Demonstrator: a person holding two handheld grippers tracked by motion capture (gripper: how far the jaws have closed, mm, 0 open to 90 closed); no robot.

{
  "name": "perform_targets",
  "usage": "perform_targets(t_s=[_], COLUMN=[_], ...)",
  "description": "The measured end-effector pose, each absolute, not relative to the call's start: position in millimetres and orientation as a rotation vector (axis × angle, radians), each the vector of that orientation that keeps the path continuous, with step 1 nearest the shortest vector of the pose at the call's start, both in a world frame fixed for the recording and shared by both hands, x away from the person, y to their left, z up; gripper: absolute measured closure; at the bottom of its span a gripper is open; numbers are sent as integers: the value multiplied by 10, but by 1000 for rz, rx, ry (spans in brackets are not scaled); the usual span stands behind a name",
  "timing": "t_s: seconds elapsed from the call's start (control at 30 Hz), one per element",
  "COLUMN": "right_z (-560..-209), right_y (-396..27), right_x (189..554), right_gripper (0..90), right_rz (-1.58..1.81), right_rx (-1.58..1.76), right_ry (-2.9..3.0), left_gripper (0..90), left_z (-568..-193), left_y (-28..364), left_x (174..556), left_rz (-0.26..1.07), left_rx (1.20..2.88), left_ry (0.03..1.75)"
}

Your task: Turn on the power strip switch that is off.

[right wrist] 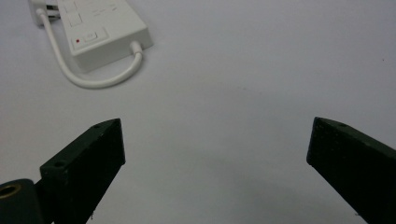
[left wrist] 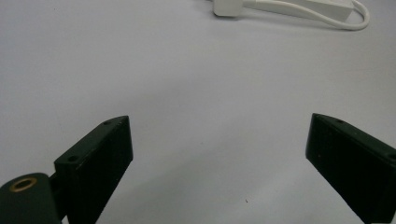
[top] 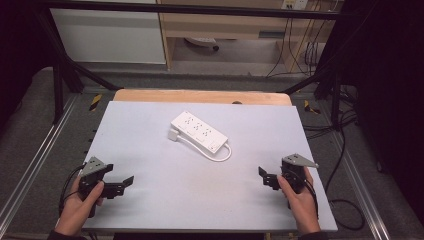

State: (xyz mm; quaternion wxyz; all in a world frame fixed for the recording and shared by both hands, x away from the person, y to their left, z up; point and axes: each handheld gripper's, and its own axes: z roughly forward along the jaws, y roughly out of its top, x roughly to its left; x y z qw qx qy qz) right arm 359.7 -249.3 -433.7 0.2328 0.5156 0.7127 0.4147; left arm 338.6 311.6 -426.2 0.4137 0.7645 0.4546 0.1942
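1. Power strip (top: 199, 132) lies mid-table, its white cord (top: 223, 153) looped at the near end.
2. Your left gripper (top: 125, 183) sits near-left, jaws spread wide apart.
3. Your right gripper (top: 264, 176) sits near-right, jaws likewise apart, holding nothing.

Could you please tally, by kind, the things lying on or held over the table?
White power strip, with its looped cord and plug: 1
Hand-held gripper: 2, the left hand-held gripper and the right hand-held gripper, both open and empty
Total: 3
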Motion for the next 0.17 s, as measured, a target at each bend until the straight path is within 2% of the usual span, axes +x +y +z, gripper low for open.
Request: perform_targets(t_s=[0.17], right_z=[-4437], right_y=[-2430], right_x=[3566], right_gripper=[36], right_rz=[1034], right_rx=[1381], right_ry=[1982], left_gripper=[74], left_z=[-4262], left_y=[3114], left_x=[3391], left_rz=[491], left_rx=[1926], left_ry=[1141])
